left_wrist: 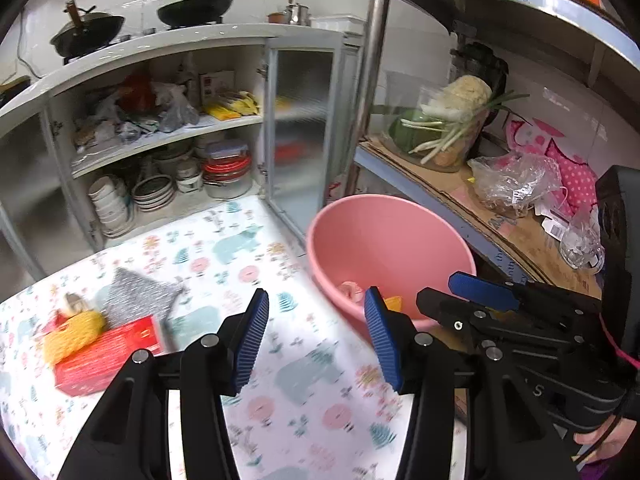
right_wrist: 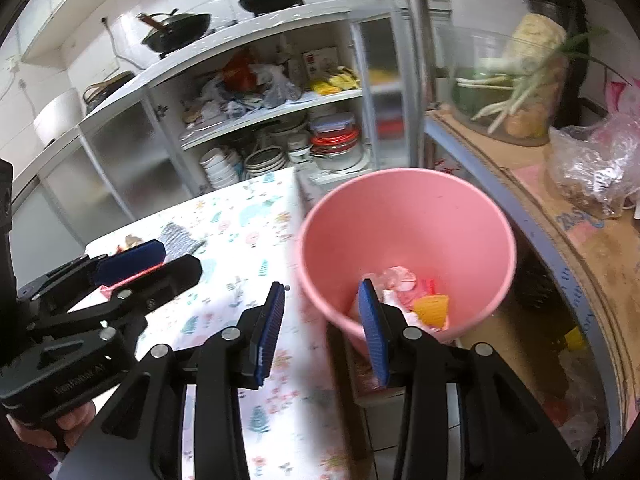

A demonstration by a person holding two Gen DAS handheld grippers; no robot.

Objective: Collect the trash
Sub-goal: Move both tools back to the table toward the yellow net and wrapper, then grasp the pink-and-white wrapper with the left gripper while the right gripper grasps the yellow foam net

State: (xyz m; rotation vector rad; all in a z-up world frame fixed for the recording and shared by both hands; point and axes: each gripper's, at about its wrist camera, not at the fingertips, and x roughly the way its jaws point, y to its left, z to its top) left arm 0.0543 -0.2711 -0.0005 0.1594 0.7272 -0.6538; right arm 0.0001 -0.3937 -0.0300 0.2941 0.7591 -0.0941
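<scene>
In the left wrist view, the red box (left_wrist: 106,354) lies on the patterned table (left_wrist: 280,380) at about 9 o'clock from the left gripper (left_wrist: 316,340), near it but apart. A yellow mesh item (left_wrist: 72,336) rests on the box's upper left corner, and a grey speckled packet (left_wrist: 140,294) lies just behind the box, at about 10 o'clock from the gripper. The left gripper is open: its blue pads (left_wrist: 252,340) stand well apart with only tablecloth visible between them, and nothing is held. The pink bin (left_wrist: 384,240) stands beside the table edge at about 1 o'clock from this gripper; pink and orange scraps (left_wrist: 352,292) lie at its bottom. The right gripper (left_wrist: 484,288) enters at 3 o'clock, near the bin's rim. In the right wrist view, the left gripper (right_wrist: 132,262) appears at 9 o'clock, over the table. The right gripper (right_wrist: 322,320) is open and empty, its jaws parted over the gap between table edge and bin. The bin (right_wrist: 404,208) sits at about 1 o'clock from it, and the scraps (right_wrist: 416,296) inside lie just past the right-hand pad (right_wrist: 372,328).
</scene>
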